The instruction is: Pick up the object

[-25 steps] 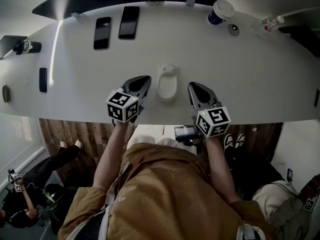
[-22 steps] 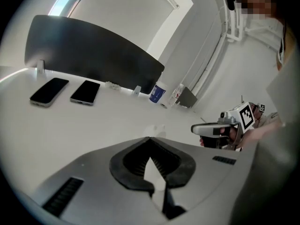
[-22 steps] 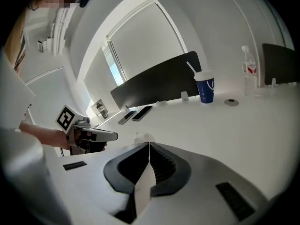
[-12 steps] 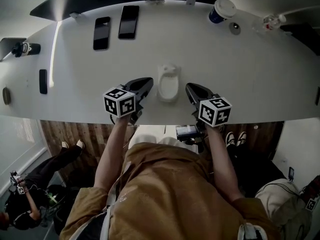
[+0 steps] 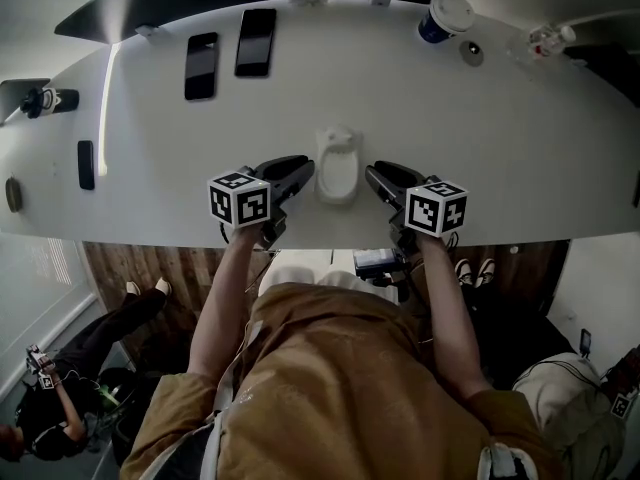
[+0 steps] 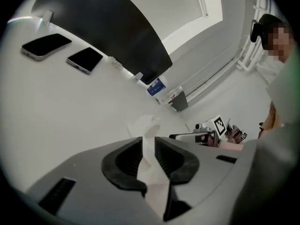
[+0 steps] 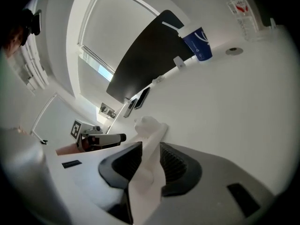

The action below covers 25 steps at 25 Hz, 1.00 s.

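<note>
A small white moulded object (image 5: 337,168) stands on the white table (image 5: 480,158) near its front edge. My left gripper (image 5: 300,168) points at it from the left and my right gripper (image 5: 376,176) from the right, with their tips close beside it. Both have just been opening their jaws to a narrow gap. In the left gripper view, the object (image 6: 145,125) sits just beyond the left gripper (image 6: 149,146) tips, in line with the gap. The right gripper view shows the same: the object (image 7: 149,125) lies ahead of the right gripper (image 7: 151,153). Neither pair of pads presses on anything.
Two dark phones (image 5: 201,65) (image 5: 256,42) lie at the table's far left. A paper cup (image 5: 441,18), a small round disc (image 5: 470,52) and a plastic bottle (image 5: 548,40) stand at the far right. Another small dark device (image 5: 86,164) lies at the left edge. A person (image 5: 60,388) sits on the floor below.
Both grippers have rolled, so their marker cubes show other faces. Their tips have edged in toward the white object, and the right gripper has sunk a little.
</note>
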Available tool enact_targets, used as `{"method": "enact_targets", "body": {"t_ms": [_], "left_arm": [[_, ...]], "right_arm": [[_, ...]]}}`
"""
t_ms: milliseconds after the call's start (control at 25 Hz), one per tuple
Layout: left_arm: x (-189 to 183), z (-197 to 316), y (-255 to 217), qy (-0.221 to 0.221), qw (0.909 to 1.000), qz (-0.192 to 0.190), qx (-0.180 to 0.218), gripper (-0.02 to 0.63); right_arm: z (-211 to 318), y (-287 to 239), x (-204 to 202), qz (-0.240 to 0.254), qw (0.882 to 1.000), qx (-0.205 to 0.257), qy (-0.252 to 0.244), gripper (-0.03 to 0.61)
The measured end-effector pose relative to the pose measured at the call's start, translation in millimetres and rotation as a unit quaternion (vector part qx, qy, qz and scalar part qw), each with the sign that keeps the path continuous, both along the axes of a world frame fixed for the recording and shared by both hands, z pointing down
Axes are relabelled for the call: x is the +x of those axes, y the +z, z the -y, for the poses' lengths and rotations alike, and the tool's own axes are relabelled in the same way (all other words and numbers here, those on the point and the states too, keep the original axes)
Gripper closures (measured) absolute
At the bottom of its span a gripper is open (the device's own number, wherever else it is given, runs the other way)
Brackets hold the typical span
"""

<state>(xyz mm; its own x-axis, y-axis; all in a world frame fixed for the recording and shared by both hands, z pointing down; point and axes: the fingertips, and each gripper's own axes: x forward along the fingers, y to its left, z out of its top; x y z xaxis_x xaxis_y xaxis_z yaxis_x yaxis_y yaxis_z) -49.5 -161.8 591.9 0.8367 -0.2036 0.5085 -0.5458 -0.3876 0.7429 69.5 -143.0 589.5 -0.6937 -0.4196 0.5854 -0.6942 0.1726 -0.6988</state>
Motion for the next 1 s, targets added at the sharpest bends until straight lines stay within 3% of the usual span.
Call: {"method": "enact_targets", "body": {"t_ms": [240, 400, 560, 1000], "left_arm": [[8.9, 0.2, 1.2, 0.001, 0.9993, -0.024, -0.028, 0.407], [12.3, -6.7, 1.7, 0.005, 0.9959, -0.056, -0.07, 0.353], [10.3, -8.5, 0.4, -0.005, 0.9917, -0.085, -0.096, 0.345], [15.2, -24.8, 11.3, 0.021, 0.9798, -0.098, -0.173, 0.309]], "right_arm": [[-4.9, 5.7, -16.9, 0.094, 0.993, -0.068, -0.013, 0.336], [-5.5, 9.2, -23.2, 0.13, 0.987, -0.095, -0.006, 0.33], [-4.8, 12.9, -23.9, 0.137, 0.984, -0.113, 0.005, 0.33], [-6.7, 19.7, -31.4, 0.177, 0.968, -0.177, 0.014, 0.331]]}}
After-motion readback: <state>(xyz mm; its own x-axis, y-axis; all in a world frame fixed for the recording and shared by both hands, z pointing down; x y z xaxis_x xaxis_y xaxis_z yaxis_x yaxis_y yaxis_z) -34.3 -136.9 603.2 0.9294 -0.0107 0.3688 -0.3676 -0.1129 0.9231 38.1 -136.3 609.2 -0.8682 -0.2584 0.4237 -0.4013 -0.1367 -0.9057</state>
